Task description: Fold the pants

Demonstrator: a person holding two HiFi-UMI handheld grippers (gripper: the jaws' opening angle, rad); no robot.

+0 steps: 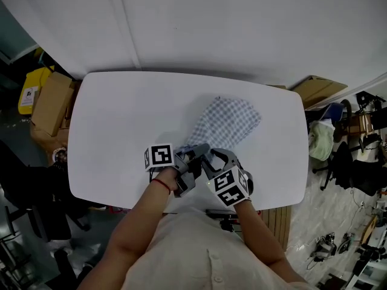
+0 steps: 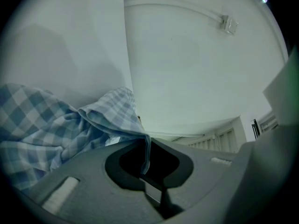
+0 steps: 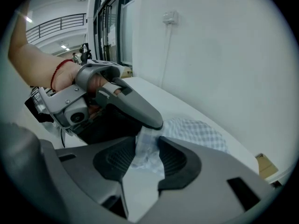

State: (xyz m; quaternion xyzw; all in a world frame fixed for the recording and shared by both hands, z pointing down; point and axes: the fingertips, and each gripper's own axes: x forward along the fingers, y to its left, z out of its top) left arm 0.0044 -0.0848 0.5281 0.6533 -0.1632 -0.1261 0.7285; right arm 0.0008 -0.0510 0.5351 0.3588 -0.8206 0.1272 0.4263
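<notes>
- The white counter (image 1: 121, 113) carries everything; nothing is printed on it.
- The pants (image 1: 227, 122) are blue-and-white check. They lie on the counter's right half, running from about its middle towards its near edge, where my jaws have lifted one end off the counter.
- I judge them light, thin and quite limp. They drape and crease under their own weight, so they should not slip, but they will sag wherever I am not holding.
- I would hold them at an edge or corner with both sets of jaws spread apart along one hem. One pinch in the middle would only bunch them up.
- My left gripper (image 2: 148, 143) is fully closed over the counter's near edge, pinching a thin folded edge of the check cloth that trails away to its left.
- My right gripper (image 3: 148, 146) is just beside it. Its jaws are held fairly wide by a thick bunch of the same cloth, with a pad touching each side.
- The marker cube (image 1: 161, 156) on my left gripper shows only black-and-white squares, no words.
- I can see no brand tag or print on the pants.
</notes>
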